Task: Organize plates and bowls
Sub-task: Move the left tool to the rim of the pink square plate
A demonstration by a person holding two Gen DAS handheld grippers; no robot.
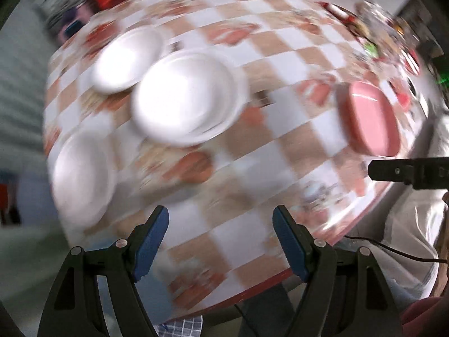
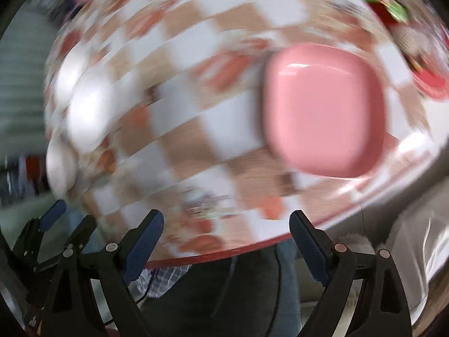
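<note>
Blurring white dishes [image 1: 185,98] beyond reading.

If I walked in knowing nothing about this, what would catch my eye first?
Probably the pink square dish, glossy against the checkered tablecloth near the table's edge. Next, the white plates clustered on the far left side of the table. Both grippers, left gripper and right gripper, hang open and empty.

Left gripper [image 1: 220,241] points down, jaws wide apart, nothing btwn the blue pads [image 1: 150,243]. Right gripper [image 2: 226,245] also points steeply down, jaws spread wide, nothing btwn its pads [image 2: 307,248]. Right wrist view shows the left gripper low at the left edge; left wrist view shows a black part of the right gripper at the right edge. Both views blurred.
</note>
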